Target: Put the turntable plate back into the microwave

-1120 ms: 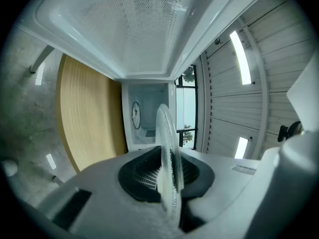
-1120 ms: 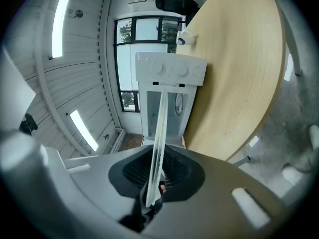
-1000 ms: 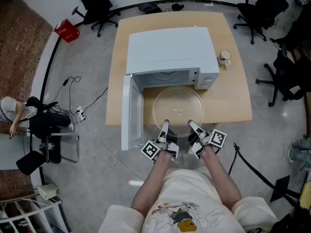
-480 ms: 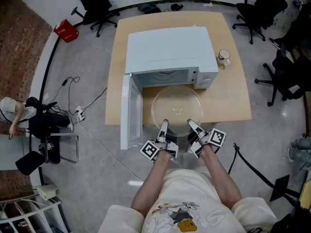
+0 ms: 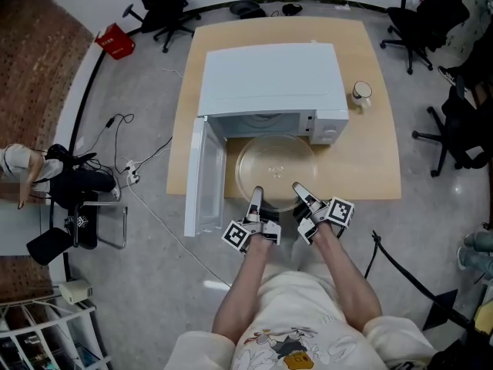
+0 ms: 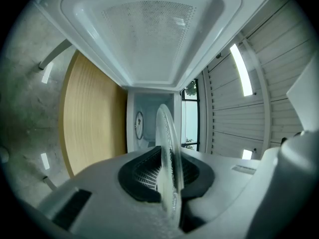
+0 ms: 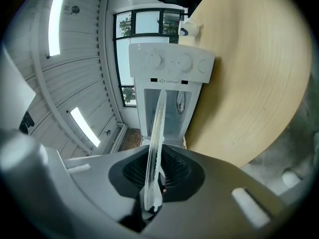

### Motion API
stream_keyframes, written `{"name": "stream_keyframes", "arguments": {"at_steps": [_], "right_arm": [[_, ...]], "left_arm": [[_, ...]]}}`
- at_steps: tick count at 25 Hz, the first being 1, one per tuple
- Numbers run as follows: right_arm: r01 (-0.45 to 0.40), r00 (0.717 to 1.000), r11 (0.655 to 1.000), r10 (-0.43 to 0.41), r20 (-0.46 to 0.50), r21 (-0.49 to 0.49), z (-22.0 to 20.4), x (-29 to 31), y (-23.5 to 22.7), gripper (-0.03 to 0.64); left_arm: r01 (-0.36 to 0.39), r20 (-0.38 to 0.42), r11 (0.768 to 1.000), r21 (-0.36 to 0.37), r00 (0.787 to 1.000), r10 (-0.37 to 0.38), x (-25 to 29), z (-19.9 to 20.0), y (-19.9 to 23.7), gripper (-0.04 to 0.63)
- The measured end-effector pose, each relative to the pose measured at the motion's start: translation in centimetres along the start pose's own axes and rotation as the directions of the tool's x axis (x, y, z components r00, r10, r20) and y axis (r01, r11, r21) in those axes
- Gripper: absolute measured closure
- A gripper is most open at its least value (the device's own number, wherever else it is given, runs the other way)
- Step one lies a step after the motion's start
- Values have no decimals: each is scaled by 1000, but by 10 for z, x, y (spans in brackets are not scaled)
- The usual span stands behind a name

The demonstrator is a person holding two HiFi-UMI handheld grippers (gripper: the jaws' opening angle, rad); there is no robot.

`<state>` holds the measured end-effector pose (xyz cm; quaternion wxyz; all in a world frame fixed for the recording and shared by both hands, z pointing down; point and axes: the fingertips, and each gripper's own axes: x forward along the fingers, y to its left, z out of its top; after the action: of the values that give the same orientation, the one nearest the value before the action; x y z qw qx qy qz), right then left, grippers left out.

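Note:
The clear glass turntable plate (image 5: 276,172) hangs level over the table, just in front of the white microwave (image 5: 269,83), whose door (image 5: 202,177) swings open to the left. My left gripper (image 5: 256,199) is shut on the plate's near rim. My right gripper (image 5: 299,193) grips the same rim a little to the right, and its jaws are closing with the rim between them. The left gripper view shows the plate (image 6: 167,143) edge-on between the black pads (image 6: 142,176), with the cavity (image 6: 149,128) beyond. The right gripper view shows the plate (image 7: 158,123) in the pads (image 7: 174,171), with the control panel (image 7: 172,66) ahead.
A wooden table (image 5: 370,153) carries the microwave, with a white mug (image 5: 360,92) to its right. Office chairs (image 5: 420,21) stand around the far and right sides. A red box (image 5: 117,43) and cables (image 5: 127,172) lie on the floor at the left.
Both grippers and the plate have edged slightly toward the microwave's opening. The grip on the rim looks the same.

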<state>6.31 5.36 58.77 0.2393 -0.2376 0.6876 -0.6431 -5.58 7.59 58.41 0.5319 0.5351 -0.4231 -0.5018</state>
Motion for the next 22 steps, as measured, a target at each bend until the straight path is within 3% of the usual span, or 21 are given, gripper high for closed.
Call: {"name": "stream_keyframes", "arguments": {"at_steps": [5, 18, 22], "right_arm": [[-6, 999, 1000, 7, -34, 20, 8, 32, -6, 574], [-4, 1000, 999, 3, 25, 42, 36, 90, -20, 574], [-1, 1000, 1000, 1, 12, 8, 41, 106, -25, 571]], "left_arm": [[-11, 35, 1000, -6, 999, 11, 19, 18, 10, 566], [-23, -42, 1000, -21, 999, 22, 85, 55, 21, 568], [-27, -62, 1000, -1, 998, 27, 96, 68, 28, 568]]}}
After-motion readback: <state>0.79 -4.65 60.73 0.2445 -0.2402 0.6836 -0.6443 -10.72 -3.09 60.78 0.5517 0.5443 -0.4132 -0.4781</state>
